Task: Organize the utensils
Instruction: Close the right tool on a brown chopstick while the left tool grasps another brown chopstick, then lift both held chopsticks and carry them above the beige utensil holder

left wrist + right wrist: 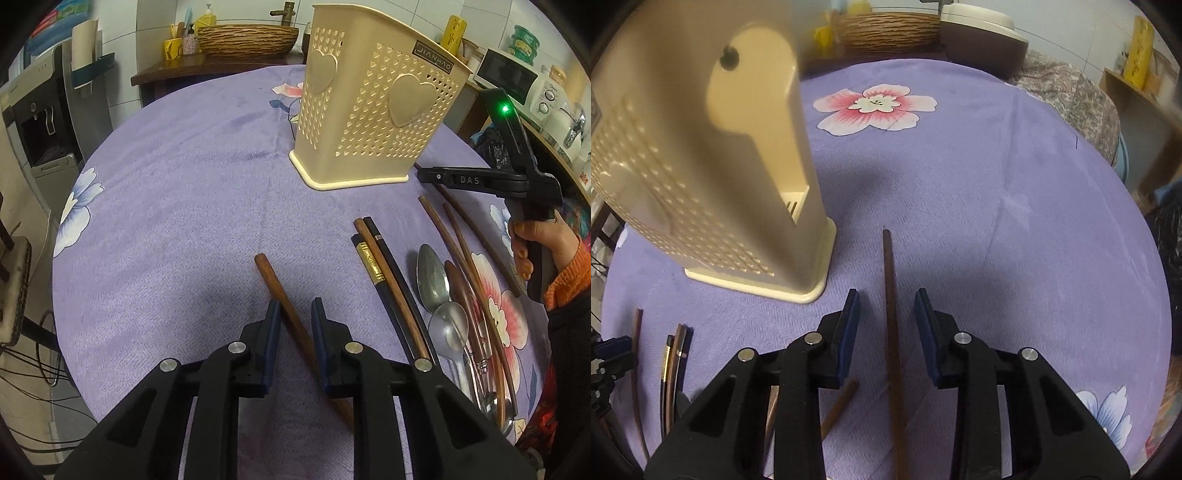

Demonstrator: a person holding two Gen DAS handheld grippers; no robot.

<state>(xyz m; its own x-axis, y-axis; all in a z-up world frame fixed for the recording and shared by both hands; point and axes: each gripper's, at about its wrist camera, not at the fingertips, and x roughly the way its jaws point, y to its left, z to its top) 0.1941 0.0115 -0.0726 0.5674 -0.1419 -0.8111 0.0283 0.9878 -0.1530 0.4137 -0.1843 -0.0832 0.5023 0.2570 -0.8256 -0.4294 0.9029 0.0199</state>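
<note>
On the purple flowered cloth [177, 206], a brown chopstick [291, 317] lies between the fingers of the left gripper [293, 306]. Its long axis runs from the near right to the far left, with its blunt end past the fingertips. The jaws stand apart, and whether the pads touch the stick cannot be told.

To the right lies a loose row of more chopsticks [384, 277] and two spoons [434, 280], their handles running toward the near edge. Farther off stands the cream holder [373, 114], upright on the cloth.

In the right wrist view, a dark chopstick [891, 314] lies between the open fingers of the right gripper [886, 299], its thin tip pointing far. The jaws are wide apart and clear of it. The holder [713, 177] stands just to the far left.
</note>
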